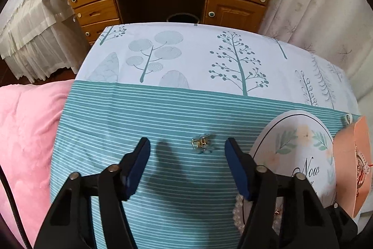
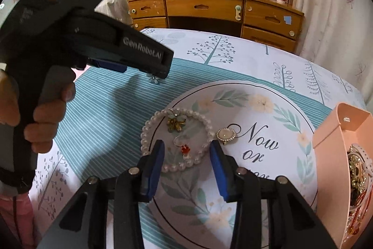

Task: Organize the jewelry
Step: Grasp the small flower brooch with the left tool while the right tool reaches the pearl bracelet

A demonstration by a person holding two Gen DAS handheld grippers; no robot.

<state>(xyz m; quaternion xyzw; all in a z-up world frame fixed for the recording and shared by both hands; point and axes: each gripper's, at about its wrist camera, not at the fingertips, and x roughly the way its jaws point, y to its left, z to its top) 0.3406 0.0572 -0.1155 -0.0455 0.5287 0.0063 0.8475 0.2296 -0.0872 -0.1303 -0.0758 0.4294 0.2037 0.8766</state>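
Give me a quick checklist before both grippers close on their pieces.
1. Left gripper open, with the flower earring on the cloth between its fingers, not yet pinched: ok.
2. Earring centred between the left fingers: not ok, it sits nearer the right one.
3. Right gripper open over the round tray, with the small red charm in its gap: ok.
4. Right fingers clear of the pearl bracelet: not ok, both tips overlap the ring of pearls.
5. Pink box open to take pieces: ok, jewelry already inside.
6. Whether the right fingertips touch the tray: cannot tell.
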